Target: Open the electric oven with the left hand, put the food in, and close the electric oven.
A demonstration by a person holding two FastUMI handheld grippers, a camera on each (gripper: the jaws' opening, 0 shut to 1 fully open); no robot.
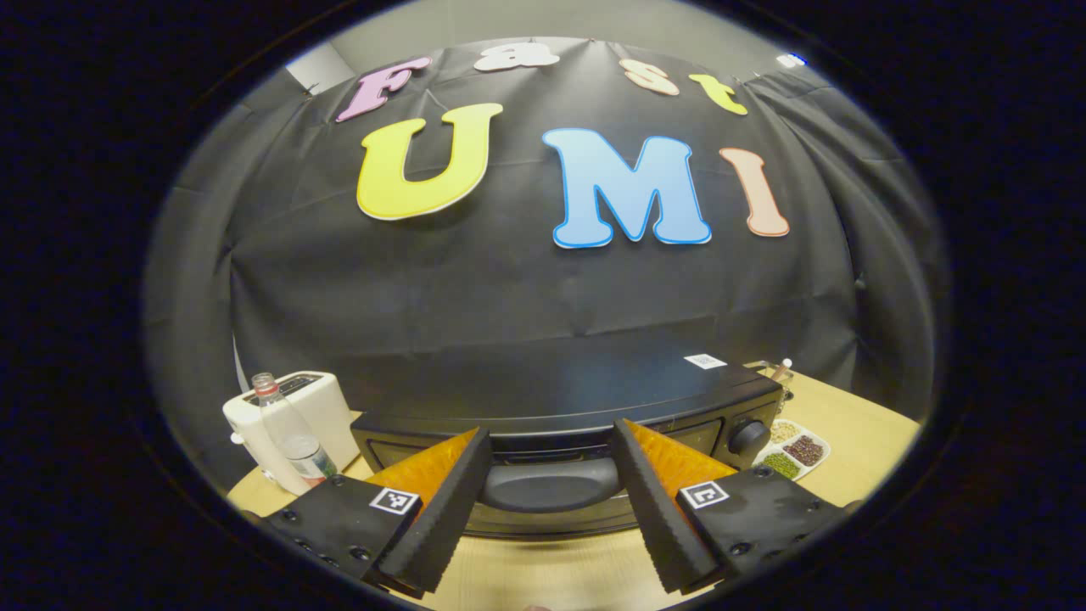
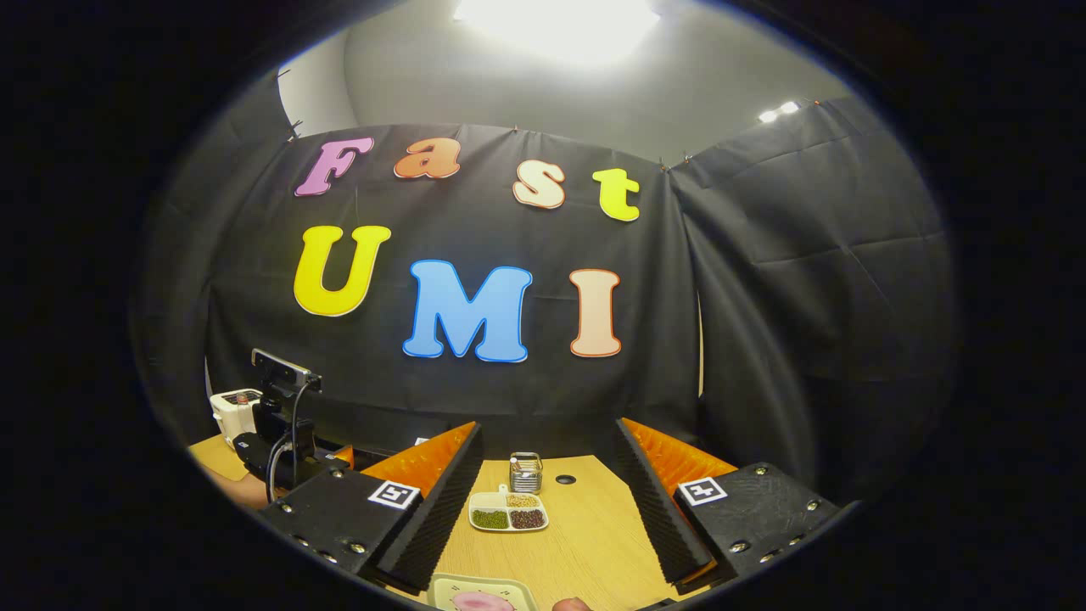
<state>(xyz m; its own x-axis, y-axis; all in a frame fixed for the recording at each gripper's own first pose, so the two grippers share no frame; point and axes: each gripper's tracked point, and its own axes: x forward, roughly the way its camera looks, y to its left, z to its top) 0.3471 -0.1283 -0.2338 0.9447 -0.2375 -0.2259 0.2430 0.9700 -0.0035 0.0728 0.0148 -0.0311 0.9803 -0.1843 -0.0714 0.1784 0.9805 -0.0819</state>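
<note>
The black electric oven [image 1: 594, 382] stands on the wooden table right in front of me in the left gripper view, its door closed. My left gripper [image 1: 550, 431] is open, its two fingers spread either side of the oven's oval door handle [image 1: 550, 484] without touching it. In the right gripper view my right gripper [image 2: 549, 426] is open and holds nothing. Just below it, at the bottom edge, lies a pale plate [image 2: 441, 590] with pink food [image 2: 482, 601] on it, partly cut off.
A white toaster [image 1: 318, 407] and a water bottle [image 1: 287, 433] stand left of the oven. A divided dish of beans [image 1: 793, 450] lies to its right; the same dish [image 2: 509, 512] and a small wire holder [image 2: 526, 473] sit ahead of the right gripper. The oven has a round knob [image 1: 748, 437].
</note>
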